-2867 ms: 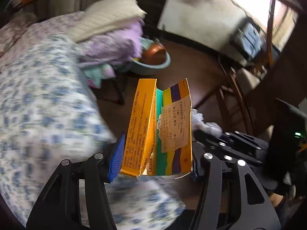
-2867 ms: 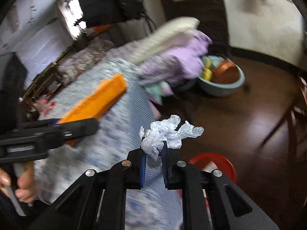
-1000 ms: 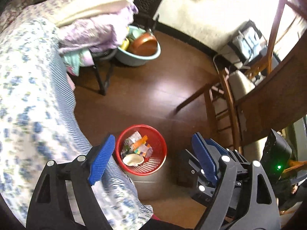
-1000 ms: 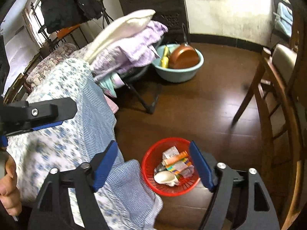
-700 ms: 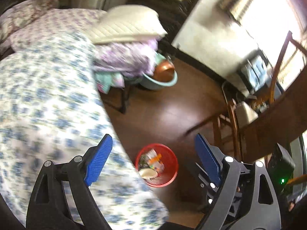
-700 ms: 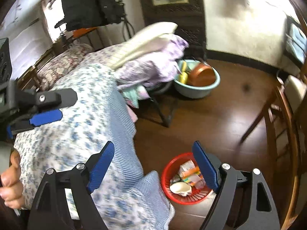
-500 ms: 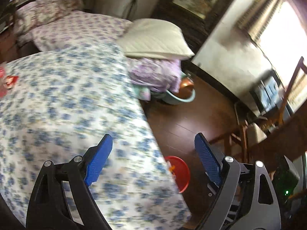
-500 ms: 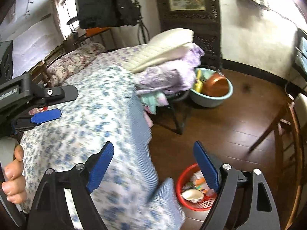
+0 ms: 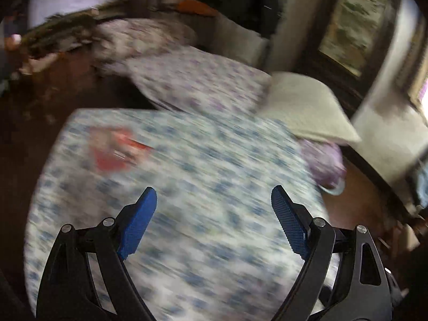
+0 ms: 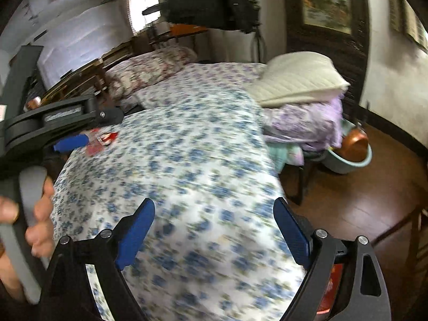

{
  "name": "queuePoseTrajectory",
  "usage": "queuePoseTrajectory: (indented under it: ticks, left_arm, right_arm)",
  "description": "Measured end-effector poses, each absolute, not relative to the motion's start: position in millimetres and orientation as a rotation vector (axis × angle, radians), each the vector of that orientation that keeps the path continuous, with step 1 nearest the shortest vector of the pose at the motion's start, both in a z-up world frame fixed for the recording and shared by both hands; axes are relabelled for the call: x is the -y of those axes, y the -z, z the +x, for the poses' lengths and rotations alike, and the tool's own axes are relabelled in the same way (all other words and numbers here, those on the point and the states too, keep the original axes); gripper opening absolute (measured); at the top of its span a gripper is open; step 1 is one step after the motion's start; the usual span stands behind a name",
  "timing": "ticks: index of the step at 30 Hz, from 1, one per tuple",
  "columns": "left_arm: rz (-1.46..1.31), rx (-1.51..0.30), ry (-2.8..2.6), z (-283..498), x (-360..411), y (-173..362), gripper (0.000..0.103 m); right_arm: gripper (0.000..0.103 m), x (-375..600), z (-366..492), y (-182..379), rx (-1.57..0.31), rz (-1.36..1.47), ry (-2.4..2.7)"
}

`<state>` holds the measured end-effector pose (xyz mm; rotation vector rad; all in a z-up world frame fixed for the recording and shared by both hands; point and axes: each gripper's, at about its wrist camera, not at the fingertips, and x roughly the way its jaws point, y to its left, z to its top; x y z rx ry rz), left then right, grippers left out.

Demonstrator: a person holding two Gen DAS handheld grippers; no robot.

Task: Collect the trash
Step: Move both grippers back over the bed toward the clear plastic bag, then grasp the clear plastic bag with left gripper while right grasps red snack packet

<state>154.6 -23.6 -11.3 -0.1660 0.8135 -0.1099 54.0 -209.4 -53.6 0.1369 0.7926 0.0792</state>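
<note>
While both views are blurring over the floral bedspread, the left gripper is hanging wide w/ nothing btwn its pads; the right gripper is opening, also empty. Red trash wrapper is lying on the bedspread, upper left of left-wrist frame.

Daylight enters through a window at the far wall, blown out white, leaving the room's corners dim. The left wrist view is heavily motion-smeared, the floral bedspread streaked; the right wrist view is sharper, blurring only nearby. Fisheye bending curves both frames' edges, with dark vignetted corners.
</note>
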Motion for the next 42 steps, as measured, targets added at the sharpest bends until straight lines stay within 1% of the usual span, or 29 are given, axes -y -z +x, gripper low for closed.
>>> queuePoseTrajectory:
  ticks: [5, 9, 15, 17, 18, 19, 20, 22, 24, 29, 34, 42]
  left_arm:
    - [-0.235, -0.794, -0.075, 181, -41, 21, 0.084]
    - [-0.245, -0.806, -0.139, 202, -72, 29, 0.084]
    - [-0.245, -0.832, -0.129, 228, -77, 45, 0.084]
    - [-0.244, -0.839, -0.117, 234, -74, 49, 0.082]
    - [-0.248, -0.847, -0.102, 236, -74, 51, 0.075]
    - [-0.250, -0.861, -0.089, 237, -73, 53, 0.063]
    - [-0.255, -0.874, -0.072, 238, -74, 55, 0.057]
    - [-0.263, -0.887, -0.046, 234, -77, 55, 0.040]
    - [-0.270, -0.871, -0.048, 225, -84, 49, 0.037]
    - [-0.333, -0.842, -0.011, 197, -109, 24, 0.036]
    - [-0.347, -0.807, -0.061, 164, -132, 1, 0.036]
    - [-0.384, -0.841, -0.104, 161, -159, 19, 0.036]
  right_arm:
    - [0.088, 187, 71, 61, -0.817, 0.127, -0.128]
    - [0.088, 177, 81, 63, -0.832, 0.122, -0.156]
    - [0.088, 174, 91, 64, -0.834, 0.094, -0.180]
    - [0.088, 174, 94, 63, -0.831, 0.096, -0.184]
    - [0.088, 175, 95, 62, -0.829, 0.098, -0.186]
    - [0.088, 175, 96, 62, -0.827, 0.102, -0.188]
    - [0.088, 175, 97, 62, -0.827, 0.104, -0.190]
    - [0.088, 174, 99, 61, -0.826, 0.107, -0.194]
    - [0.088, 171, 101, 59, -0.822, 0.107, -0.201]
    - [0.088, 154, 106, 52, -0.820, 0.107, -0.240]
    - [0.088, 113, 131, 49, -0.834, 0.018, -0.297]
    - [0.088, 45, 186, 73, -0.918, -0.111, -0.393]
